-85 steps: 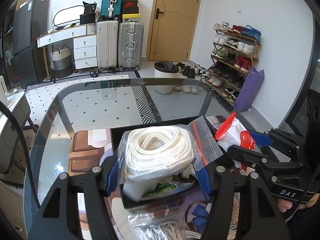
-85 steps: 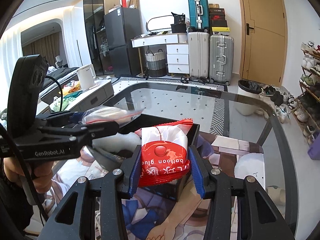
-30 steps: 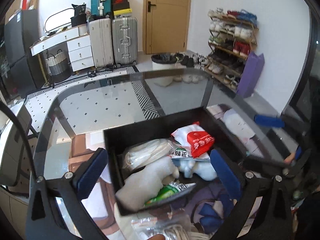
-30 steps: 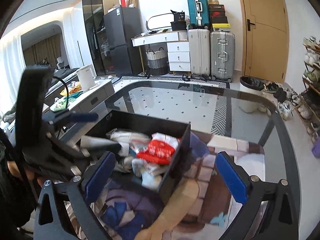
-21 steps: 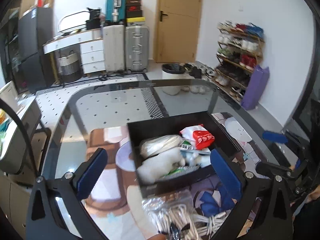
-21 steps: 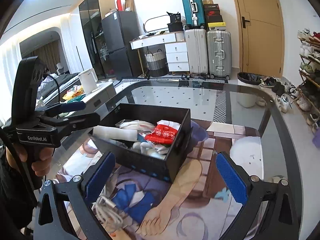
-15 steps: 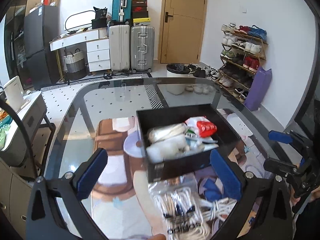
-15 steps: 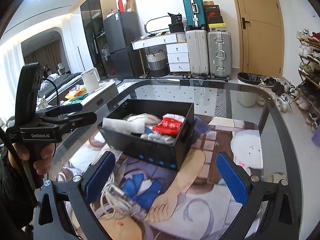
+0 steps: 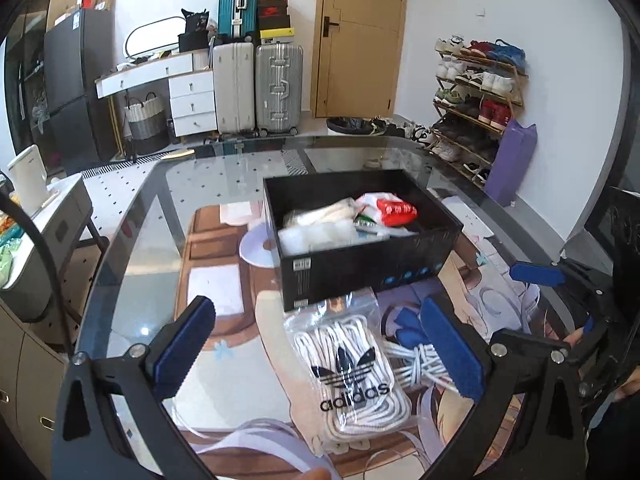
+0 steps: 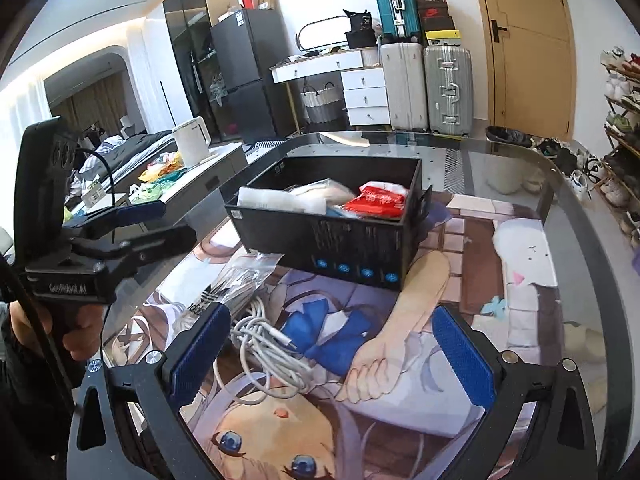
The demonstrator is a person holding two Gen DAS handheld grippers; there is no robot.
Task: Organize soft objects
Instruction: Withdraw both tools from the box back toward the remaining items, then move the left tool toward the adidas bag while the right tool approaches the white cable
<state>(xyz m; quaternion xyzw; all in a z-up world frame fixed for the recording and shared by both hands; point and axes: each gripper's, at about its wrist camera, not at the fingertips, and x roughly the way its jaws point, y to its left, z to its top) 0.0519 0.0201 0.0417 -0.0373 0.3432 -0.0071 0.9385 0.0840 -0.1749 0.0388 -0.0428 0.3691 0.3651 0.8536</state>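
Glass table (image 9: 132, 216) carrying a printed mat (image 10: 460, 300), seen from both hand-held grippers. The black box (image 9: 360, 268) stands on the mat toward the middle of the table and already holds several soft items: a bagged white rope coil (image 9: 320, 212), a red-and-white packet (image 9: 390, 208) and a white padded piece (image 9: 312, 236) against its near wall. Other small items lie between them, too jumbled to identify.

Left gripper (image 9: 320, 348): jaws wide apart, holding nothing, poised above the bag of white laces (image 9: 348, 364), which lies on the mat touching the box's near wall, toward the table's near edge. Right gripper (image 10: 332, 354): jaws likewise wide apart and empty, poised over the coiled white cable (image 10: 264, 344), which lies just beside the lace bag on the side nearer the table's right edge. A strip of white ribbon or tape (image 9: 248, 440) lies at the near edge, below the left gripper.

Progress, as judged: the task is partly complete. Several items are boxed; at least the lace bag and the cable remain outside, and the ribbon may also need stowing. The box appears to have room on top.
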